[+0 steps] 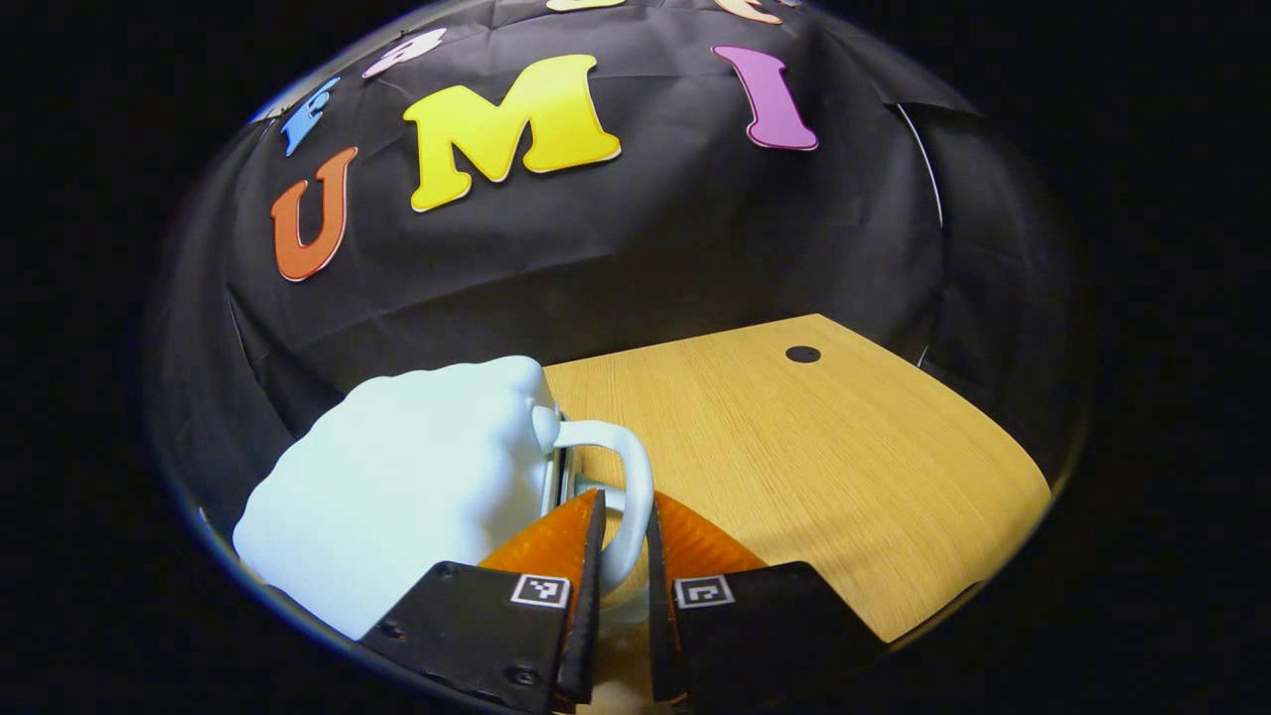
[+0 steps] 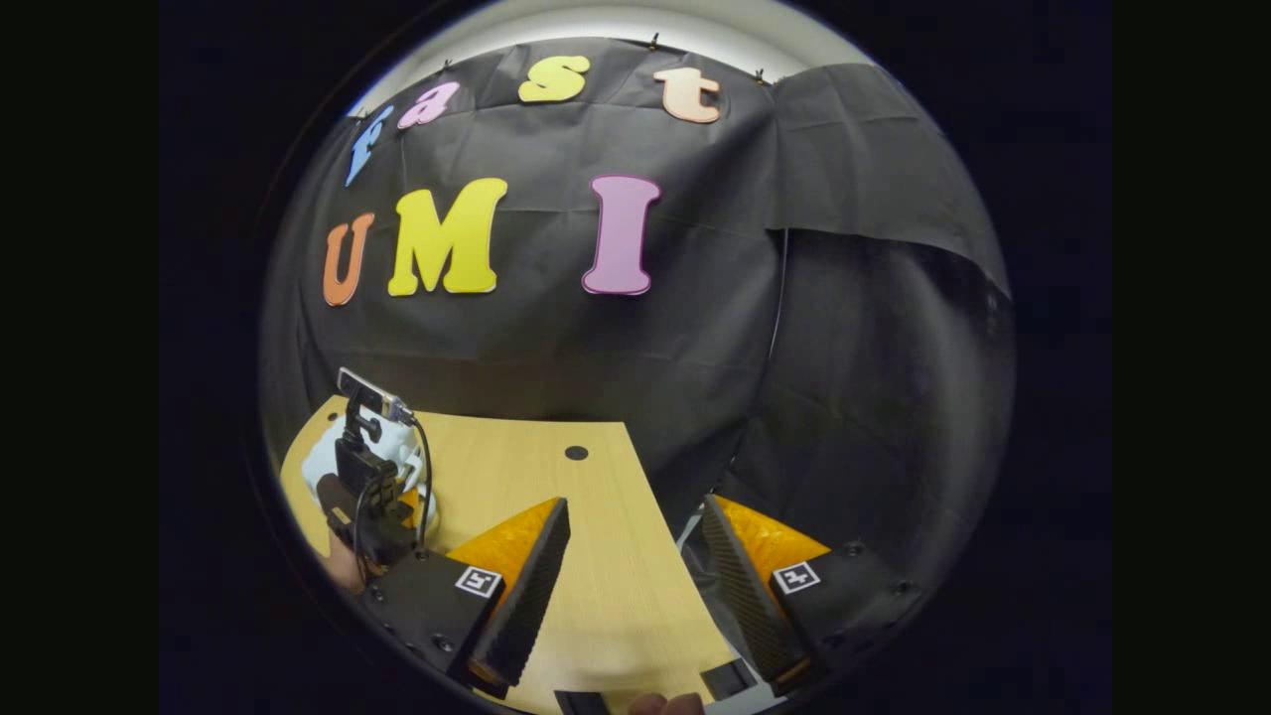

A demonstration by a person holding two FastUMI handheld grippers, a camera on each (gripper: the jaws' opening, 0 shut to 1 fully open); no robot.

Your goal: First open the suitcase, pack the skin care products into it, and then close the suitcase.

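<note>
The worktop (image 1: 794,447) is lying bare ahead of both sets of fingers, its wood running out to the dark booth wall. Sitting on it, just beyond and to the left of the left gripper (image 1: 624,541), is the pale, lumpy suitcase (image 1: 397,477), and its lid is looking closed. The white handle (image 1: 621,467) is looping out from the case and passing straight between the left fingers (image 1: 556,541), which are pinching it from both sides. I judge the opening step to be in hand, or the case is just being steadied or shifted; next, the handle or lid will need lifting with the shell held still.

The right gripper (image 2: 635,556) is hanging with fingers spread wide and holding nothing, the worktop edge lying between them. Far off to its left, the other gripper is blocking most of the case.

No skin care products are visible to me, and any latch or zip is hard to make out.
</note>
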